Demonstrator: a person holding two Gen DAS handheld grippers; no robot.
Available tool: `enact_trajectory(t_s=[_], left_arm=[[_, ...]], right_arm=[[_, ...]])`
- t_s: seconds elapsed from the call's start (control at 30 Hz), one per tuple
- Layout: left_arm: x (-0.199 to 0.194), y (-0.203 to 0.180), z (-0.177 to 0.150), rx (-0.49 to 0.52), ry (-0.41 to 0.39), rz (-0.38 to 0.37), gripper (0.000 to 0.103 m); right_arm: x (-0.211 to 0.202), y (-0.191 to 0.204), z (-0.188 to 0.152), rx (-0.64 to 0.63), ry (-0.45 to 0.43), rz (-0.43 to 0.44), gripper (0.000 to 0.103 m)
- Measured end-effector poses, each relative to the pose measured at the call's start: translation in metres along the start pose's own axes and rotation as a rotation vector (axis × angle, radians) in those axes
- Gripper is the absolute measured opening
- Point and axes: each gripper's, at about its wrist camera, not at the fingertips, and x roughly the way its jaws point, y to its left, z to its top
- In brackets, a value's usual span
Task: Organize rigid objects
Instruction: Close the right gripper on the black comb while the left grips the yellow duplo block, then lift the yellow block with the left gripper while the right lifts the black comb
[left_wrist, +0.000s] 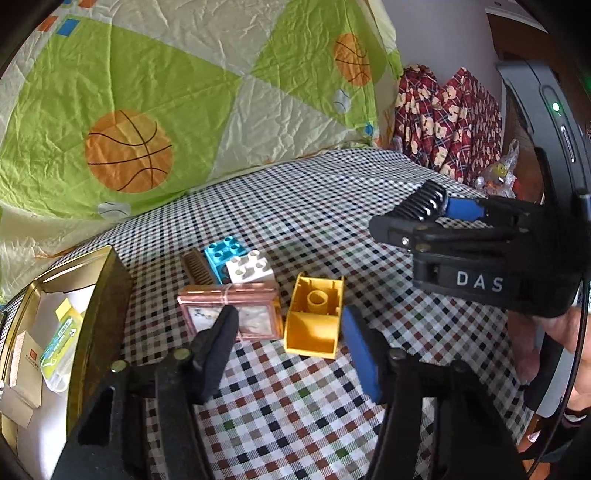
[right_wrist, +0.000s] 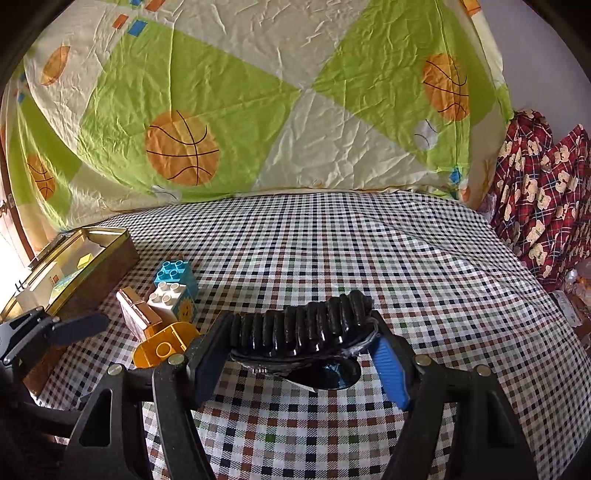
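Our right gripper (right_wrist: 301, 354) jaws clench a black ribbed clip (right_wrist: 303, 326), hiding its underside. Left gripper (left_wrist: 291, 343) jaws stand released around the yellow block (left_wrist: 314, 321); at 9 o'clock, the tin (left_wrist: 99, 314) is cut off.

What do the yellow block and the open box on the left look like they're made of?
Yellow block: likely molded plastic, smooth semi-gloss, hollow underside with a round tube. Open box: probably metal tin, with a shiny gold rim and inner wall that reflect light.

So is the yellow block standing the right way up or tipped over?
Tipped over. The yellow block lies on its side on the checked cloth, its hollow underside with the round tube facing the camera.
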Motion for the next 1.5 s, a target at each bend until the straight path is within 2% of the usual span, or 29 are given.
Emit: enact_trajectory(t_s=[0.17, 0.3, 0.4, 0.53, 1.5], left_arm=[[0.011, -0.002, 0.004, -0.009, 0.035, -0.054, 0.044], [0.018, -0.006, 0.008, -0.011, 0.058, -0.094, 0.044], [0.022, -0.009, 0.009, 0.001, 0.079, -0.106, 0.032], [0.021, -0.010, 0.008, 0.009, 0.078, -0.127, 0.031], [-0.023, 0.010, 0.003, -0.094, -0.167, 0.005, 0.030]], right_arm=[[0.002, -0.001, -0.003, 0.014, -0.006, -0.020, 0.073], [0.003, -0.003, -0.005, 0.021, -0.001, -0.027, 0.073], [0.003, -0.003, -0.005, 0.019, 0.002, -0.032, 0.073], [0.002, -0.003, -0.005, 0.022, -0.002, -0.039, 0.073], [-0.008, 0.007, -0.006, -0.023, -0.072, -0.008, 0.073]])
